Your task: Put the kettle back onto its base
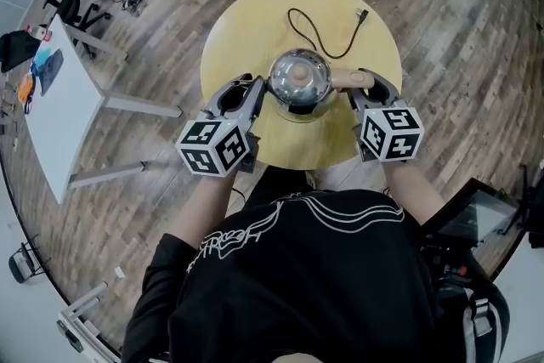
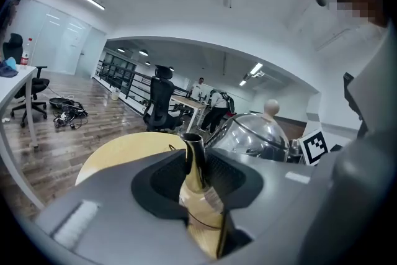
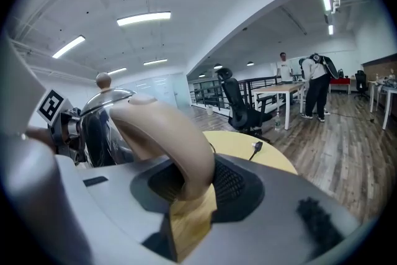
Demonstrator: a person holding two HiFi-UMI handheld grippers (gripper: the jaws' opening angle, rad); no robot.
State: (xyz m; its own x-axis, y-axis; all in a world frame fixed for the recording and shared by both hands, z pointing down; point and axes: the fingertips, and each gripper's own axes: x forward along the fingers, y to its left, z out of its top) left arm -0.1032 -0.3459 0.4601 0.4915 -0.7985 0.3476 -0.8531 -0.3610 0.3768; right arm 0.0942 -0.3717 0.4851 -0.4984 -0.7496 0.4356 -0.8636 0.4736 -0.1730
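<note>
Left gripper point(image 2: 197, 174) pinching slim metal spout point(image 2: 193, 146), right gripper point(image 3: 189, 186) closed around curved beige handle point(image 3: 164, 127), domed chrome kettle point(image 1: 299, 79): I should lower both evenly, keeping it level.

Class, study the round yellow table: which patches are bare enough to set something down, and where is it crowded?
Bare: the table's left arc, between rim and black cord, and the near strip between kettle and person. Crowded: the middle, where left gripper and right gripper clamp the kettle, and the far side, where the cord loops.
</note>
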